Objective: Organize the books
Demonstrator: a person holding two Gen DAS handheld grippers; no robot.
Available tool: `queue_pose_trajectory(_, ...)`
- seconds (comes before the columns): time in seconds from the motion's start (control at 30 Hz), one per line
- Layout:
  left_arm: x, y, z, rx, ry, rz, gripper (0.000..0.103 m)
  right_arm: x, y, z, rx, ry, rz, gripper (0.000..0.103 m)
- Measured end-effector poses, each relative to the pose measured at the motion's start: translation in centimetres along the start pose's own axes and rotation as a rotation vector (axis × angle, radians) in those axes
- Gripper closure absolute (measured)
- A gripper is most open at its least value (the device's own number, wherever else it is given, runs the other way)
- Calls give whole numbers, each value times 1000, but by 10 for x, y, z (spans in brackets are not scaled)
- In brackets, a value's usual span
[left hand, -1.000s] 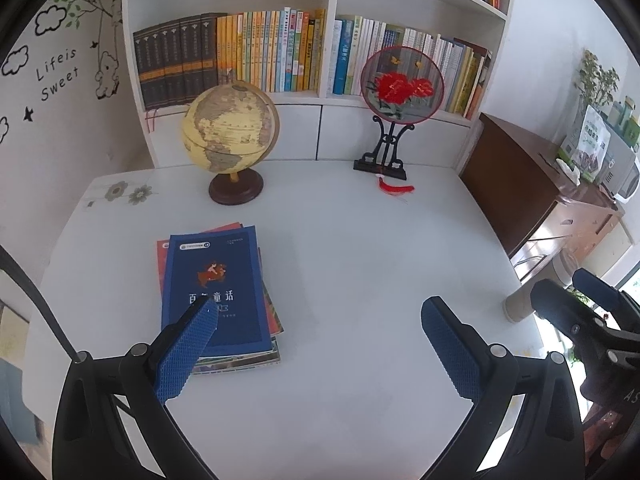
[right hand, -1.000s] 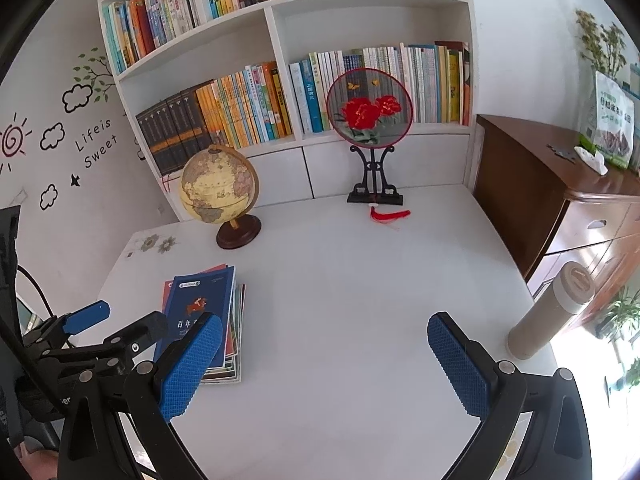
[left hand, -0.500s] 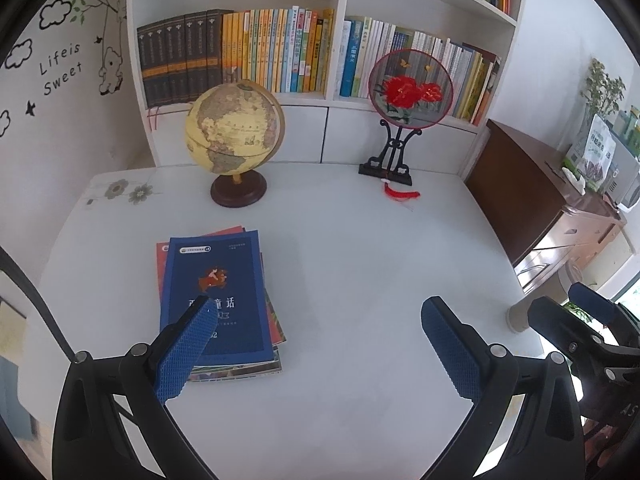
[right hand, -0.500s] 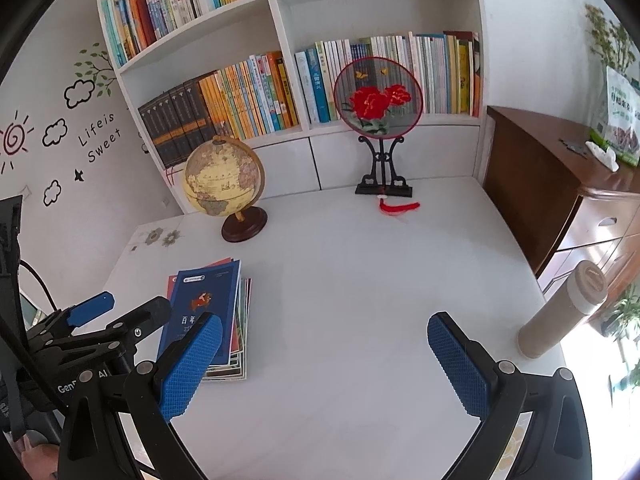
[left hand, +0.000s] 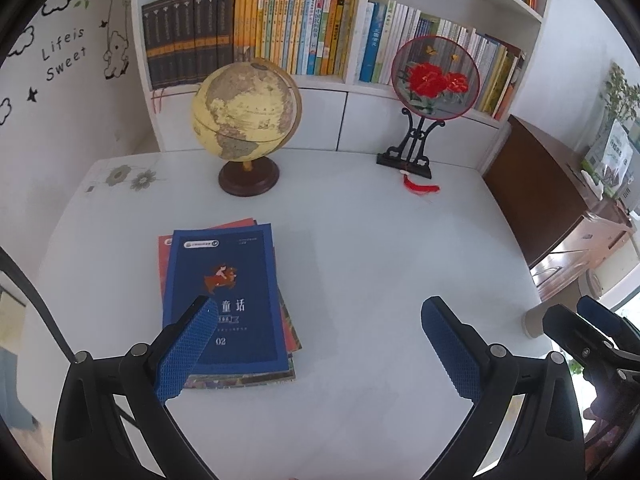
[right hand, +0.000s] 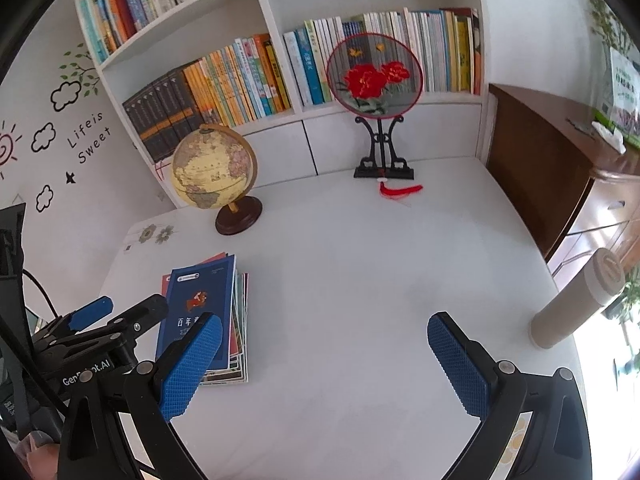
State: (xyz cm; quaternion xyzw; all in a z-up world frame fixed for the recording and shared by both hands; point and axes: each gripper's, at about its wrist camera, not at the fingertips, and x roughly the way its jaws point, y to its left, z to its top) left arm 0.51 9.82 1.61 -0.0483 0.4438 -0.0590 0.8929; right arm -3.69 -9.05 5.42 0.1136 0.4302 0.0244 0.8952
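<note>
As a stack of books (left hand: pixel 228 304) lies on the table's (left hand: pixel 360 264) left side, both grippers, left (left hand: pixel 320 344) and right (right hand: pixel 326 364), hover above with jaws wide apart (nothing held); a clean lift likely means taking the blue top book (left hand: pixel 224 292) by its edge.

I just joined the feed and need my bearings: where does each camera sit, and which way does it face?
Left wrist: behind the open left tongs, above the table's near left, facing the bookshelf; the right tongs show at the right edge.
Right wrist: behind the open right tongs, further right, facing the same way; the left tongs show at the left edge.
Shared: book stack, globe, fan.
</note>
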Motion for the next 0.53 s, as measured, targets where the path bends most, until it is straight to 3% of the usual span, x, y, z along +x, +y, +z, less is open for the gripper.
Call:
queue_pose_trajectory(0.4,39,8,15,73,-39,48,1,41,10,9,31,74,-41,0)
queue_pose_trajectory(0.53,54,4,14,125,-52,127,1,52,9,10,47,96,-63,0)
